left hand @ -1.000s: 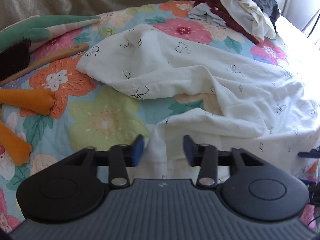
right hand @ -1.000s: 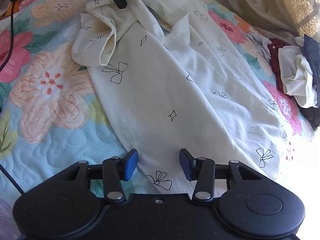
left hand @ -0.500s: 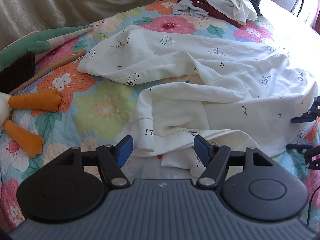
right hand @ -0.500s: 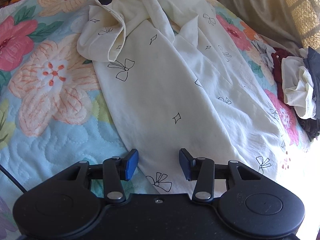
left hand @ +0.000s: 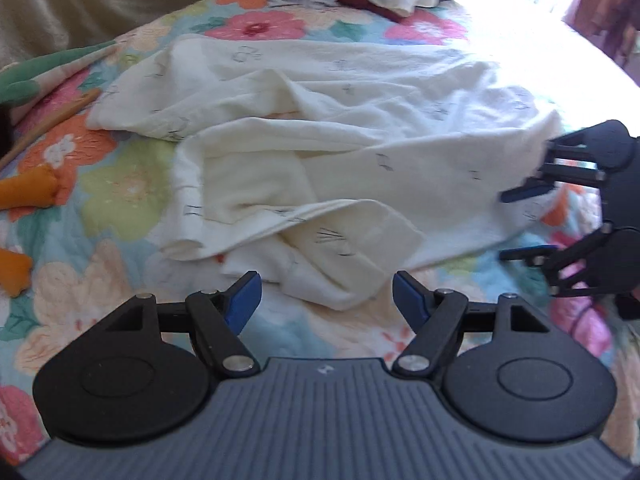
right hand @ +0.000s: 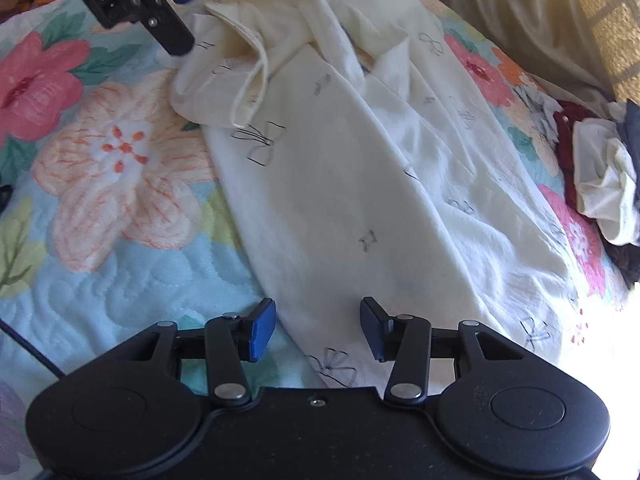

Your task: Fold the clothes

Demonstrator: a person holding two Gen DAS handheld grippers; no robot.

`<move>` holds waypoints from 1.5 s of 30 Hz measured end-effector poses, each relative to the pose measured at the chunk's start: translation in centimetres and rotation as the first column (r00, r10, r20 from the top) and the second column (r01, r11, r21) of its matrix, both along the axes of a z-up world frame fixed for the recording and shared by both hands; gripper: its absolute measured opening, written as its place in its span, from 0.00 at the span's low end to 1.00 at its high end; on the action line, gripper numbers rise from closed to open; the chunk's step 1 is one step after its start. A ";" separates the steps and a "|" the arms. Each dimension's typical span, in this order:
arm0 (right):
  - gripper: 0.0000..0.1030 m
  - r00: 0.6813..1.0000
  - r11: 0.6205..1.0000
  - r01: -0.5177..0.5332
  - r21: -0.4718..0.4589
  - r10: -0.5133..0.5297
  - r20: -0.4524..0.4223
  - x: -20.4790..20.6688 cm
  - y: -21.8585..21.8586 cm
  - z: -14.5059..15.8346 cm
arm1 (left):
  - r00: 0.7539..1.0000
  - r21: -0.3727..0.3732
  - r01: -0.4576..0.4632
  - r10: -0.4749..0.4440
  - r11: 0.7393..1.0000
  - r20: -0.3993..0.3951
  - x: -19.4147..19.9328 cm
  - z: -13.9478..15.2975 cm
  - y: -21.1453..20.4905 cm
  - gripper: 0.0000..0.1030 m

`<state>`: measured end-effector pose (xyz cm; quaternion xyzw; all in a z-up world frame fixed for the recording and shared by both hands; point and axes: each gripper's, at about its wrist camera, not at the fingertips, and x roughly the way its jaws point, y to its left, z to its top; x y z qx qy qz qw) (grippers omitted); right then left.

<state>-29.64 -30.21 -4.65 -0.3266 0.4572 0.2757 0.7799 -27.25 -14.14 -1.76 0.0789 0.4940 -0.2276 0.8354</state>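
Two claws, both empty right now. The left claw (left hand: 327, 295) hangs with its pads wide apart just short of the near bunched end of the garment (left hand: 328, 152), and the right claw (right hand: 318, 328) sits with pads apart right over the hem at the other end, cloth running between them but not pinched.

That cream garment with little bow prints is sprawled long across the floral quilt (right hand: 120, 184) on the bed, crumpled and doubled over itself at the left claw's end, fairly flat at the right claw's end. Far off there's a pile of clothes (right hand: 600, 184) waiting, and an orange plush (left hand: 28, 188) off to the left.

So I'd say it's the grab-and-straighten step, folding proper not started. Next move, my guess: each claw drops onto an edge and closes on a single layer, then they pull apart to flatten it. Tricky bit is the bunched end, easy to snag two layers or the quilt underneath.
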 end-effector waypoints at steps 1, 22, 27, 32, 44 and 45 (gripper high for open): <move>0.50 1.000 0.999 -0.031 0.013 0.031 -0.001 -0.3 0.3 0.3 | 1.000 -0.014 0.030 -0.030 0.999 -0.005 -0.2 -0.1 -0.5 0.70; 0.00 0.995 1.000 -0.021 -0.002 0.021 0.094 -0.5 0.2 0.5 | 0.971 0.063 -0.108 0.092 0.992 0.219 2.5 0.6 0.1 0.04; 0.00 0.992 0.977 0.128 0.172 -0.128 -0.009 0.0 -1.3 4.7 | 0.946 -0.019 -0.119 0.119 0.993 0.302 2.1 5.7 4.8 0.04; 0.00 0.995 0.985 0.065 0.157 -0.076 0.067 -1.3 -0.6 7.6 | 0.921 -0.009 -0.175 0.166 0.985 0.351 0.7 8.3 6.8 0.04; 0.00 0.982 0.975 0.136 0.176 -0.155 0.103 -2.5 -2.7 10.7 | 0.833 0.022 -0.333 0.283 0.942 0.475 -2.5 10.1 7.4 0.04; 0.00 0.980 0.974 0.142 0.177 -0.163 0.111 -2.7 -2.9 10.8 | 0.829 0.027 -0.344 0.290 0.939 0.478 -3.0 10.2 7.6 0.04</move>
